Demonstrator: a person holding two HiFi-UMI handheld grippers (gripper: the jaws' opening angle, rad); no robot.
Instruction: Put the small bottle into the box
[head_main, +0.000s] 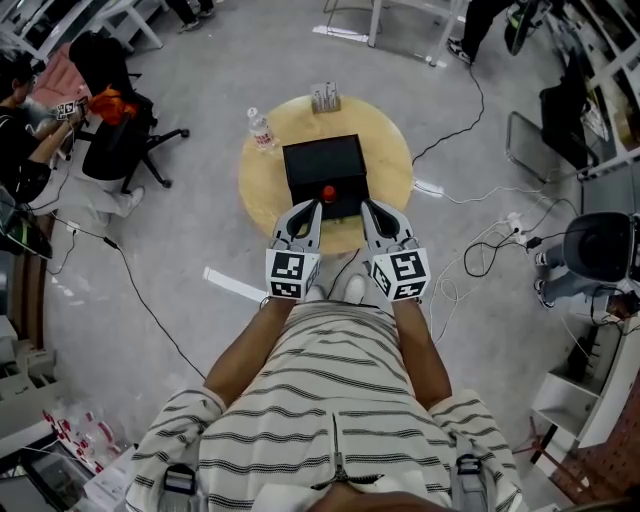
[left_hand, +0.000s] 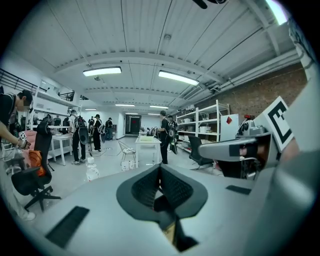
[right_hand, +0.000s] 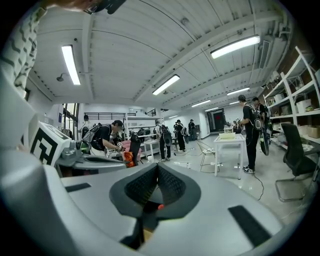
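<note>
A black box (head_main: 322, 168) stands on a round wooden table (head_main: 385, 135). A small red-topped thing (head_main: 327, 192) shows at the box's near side; whether it is the small bottle I cannot tell. It appears as a red spot (right_hand: 160, 206) low in the right gripper view. A clear water bottle (head_main: 261, 130) (left_hand: 91, 170) stands upright on the table's left part. My left gripper (head_main: 316, 205) (left_hand: 160, 167) and right gripper (head_main: 366, 205) (right_hand: 157, 166) hover side by side at the table's near edge, either side of the red top. Both are shut with nothing held.
A small white holder (head_main: 325, 97) sits at the table's far edge. An office chair (head_main: 120, 140) with a person stands to the left. Cables (head_main: 470, 250) run over the floor on the right. People, tables and shelves fill the room beyond.
</note>
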